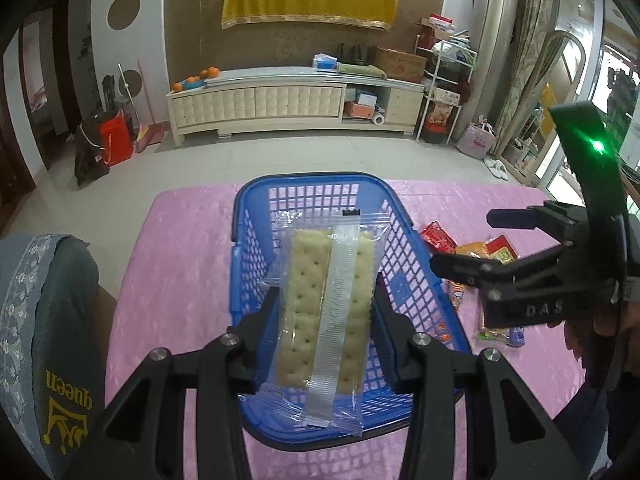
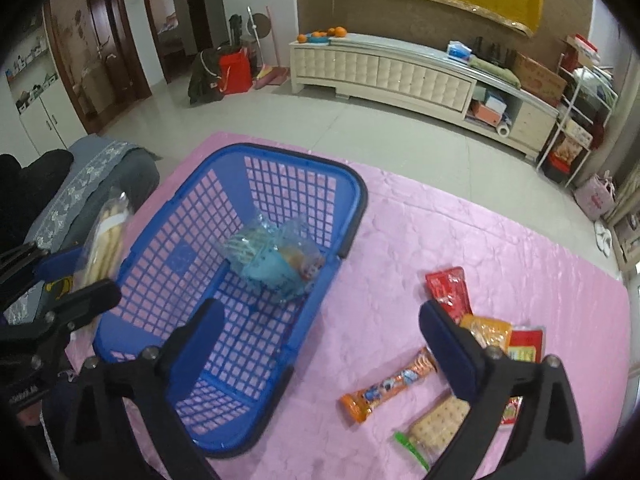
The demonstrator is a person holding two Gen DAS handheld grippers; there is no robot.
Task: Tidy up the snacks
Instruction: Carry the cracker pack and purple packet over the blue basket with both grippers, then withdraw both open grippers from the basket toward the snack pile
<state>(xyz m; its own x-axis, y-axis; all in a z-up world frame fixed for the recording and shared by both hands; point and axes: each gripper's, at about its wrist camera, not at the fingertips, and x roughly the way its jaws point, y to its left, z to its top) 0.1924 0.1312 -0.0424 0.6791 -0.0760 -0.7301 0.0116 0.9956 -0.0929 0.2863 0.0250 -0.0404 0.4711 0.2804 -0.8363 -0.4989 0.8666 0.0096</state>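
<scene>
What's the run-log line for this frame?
left gripper: shut on cracker pack over basket | right gripper: open, empty

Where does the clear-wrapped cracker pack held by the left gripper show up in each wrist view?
Left wrist: cracker pack at centre, upright between the left gripper fingers, in front of the blue basket.
Right wrist: same pack at far left edge, blurred, in the left gripper, just outside the basket's left wall.
Shared landmark: the blue basket on the pink cloth.
</scene>
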